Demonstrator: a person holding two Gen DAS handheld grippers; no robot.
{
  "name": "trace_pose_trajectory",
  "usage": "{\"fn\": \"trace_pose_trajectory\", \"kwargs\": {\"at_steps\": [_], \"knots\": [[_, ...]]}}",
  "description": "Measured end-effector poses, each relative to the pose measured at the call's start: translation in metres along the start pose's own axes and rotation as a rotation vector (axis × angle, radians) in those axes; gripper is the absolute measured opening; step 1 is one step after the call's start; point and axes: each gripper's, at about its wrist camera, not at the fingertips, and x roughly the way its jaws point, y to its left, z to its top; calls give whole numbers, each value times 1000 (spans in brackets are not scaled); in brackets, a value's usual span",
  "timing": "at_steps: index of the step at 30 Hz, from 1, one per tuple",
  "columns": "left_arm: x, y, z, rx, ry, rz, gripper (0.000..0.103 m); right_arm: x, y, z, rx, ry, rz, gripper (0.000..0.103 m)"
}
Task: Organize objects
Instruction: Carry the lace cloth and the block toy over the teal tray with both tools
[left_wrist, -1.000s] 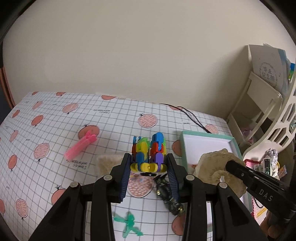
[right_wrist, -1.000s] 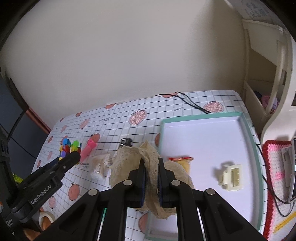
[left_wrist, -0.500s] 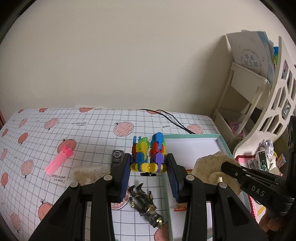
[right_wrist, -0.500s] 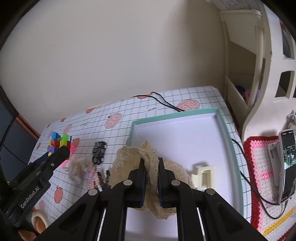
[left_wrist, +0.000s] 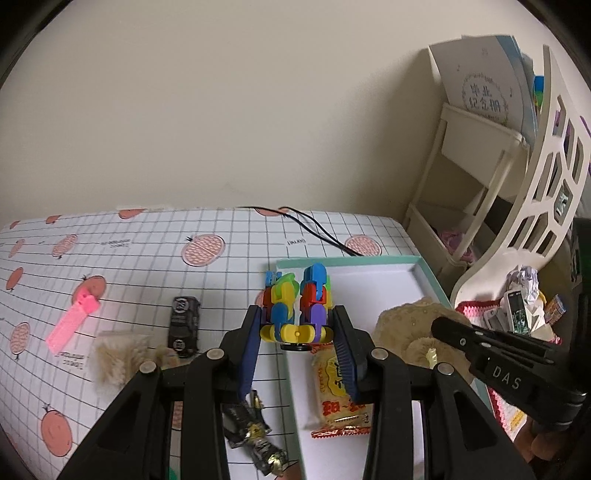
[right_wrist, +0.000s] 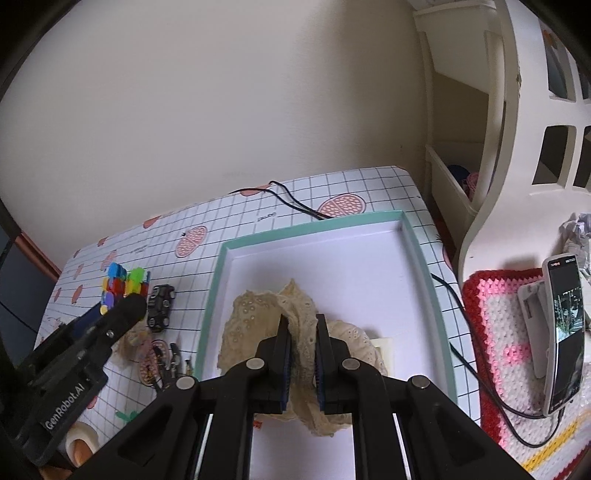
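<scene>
Both grippers have swung right over the past second, bringing the teal-rimmed tray (right_wrist: 424, 254) from the edge of view to directly beneath them. The left gripper (left_wrist: 297, 334), clenched on a multicoloured block toy (left_wrist: 297, 302), now hangs over the tray's left rim, where a second ago it was above the open tablecloth (left_wrist: 140, 254). The right gripper (right_wrist: 303, 332), clamped on a cream lace cloth (right_wrist: 258, 325), is now over the middle of the tray's white floor. A snack packet (left_wrist: 338, 395) already lies in the tray's near part. Left behind on the cloth are a black toy car (left_wrist: 183, 326), a pink clip (left_wrist: 72, 321) and a dark figurine (left_wrist: 251, 432). Both loads look ready to be lowered and let go.
</scene>
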Motion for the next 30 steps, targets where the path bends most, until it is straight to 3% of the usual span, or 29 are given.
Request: {"fn": "trace_pose_trajectory", "kwargs": {"at_steps": [17,30], "knots": [[58,-13,5,-3,47,-60,40,26,-27,28,24,-12,-59,11],[94,-13,9,-2,89,-56,40,52,-35,43,-3,16,-121,11]]}}
